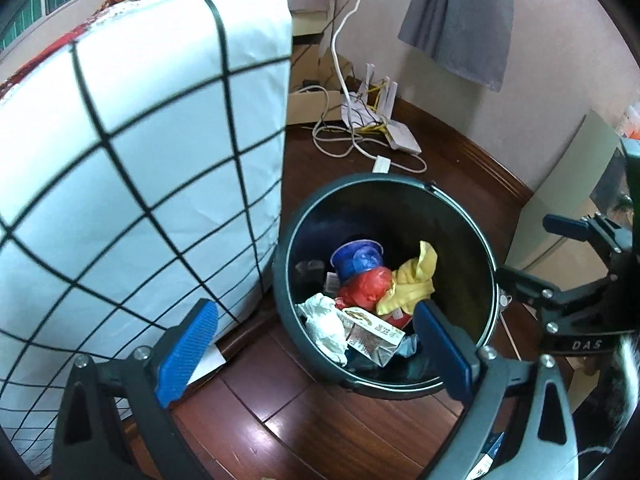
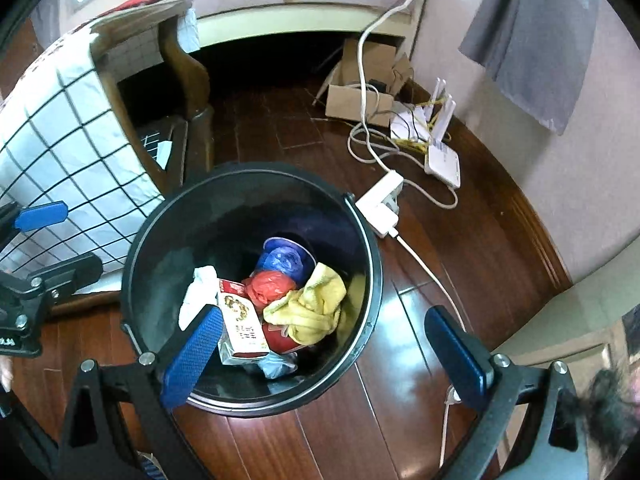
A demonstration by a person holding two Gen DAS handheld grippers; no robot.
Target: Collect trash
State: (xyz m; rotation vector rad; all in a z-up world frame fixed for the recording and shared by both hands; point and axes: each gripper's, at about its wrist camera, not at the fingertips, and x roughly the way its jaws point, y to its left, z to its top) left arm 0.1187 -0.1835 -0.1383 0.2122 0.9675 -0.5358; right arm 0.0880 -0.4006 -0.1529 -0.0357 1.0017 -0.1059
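Observation:
A black trash bin stands on the wooden floor beside the bed. Inside lie a blue cup, a red bag, a yellow cloth, white tissue and a printed carton. My left gripper hovers open over the bin's near-left rim, holding nothing. My right gripper hovers open over the near-right rim, also with nothing between its fingers.
A bed with a white checked sheet stands left of the bin. A power strip, a router, tangled cables and a cardboard box lie on the floor behind. A grey cloth hangs on the wall.

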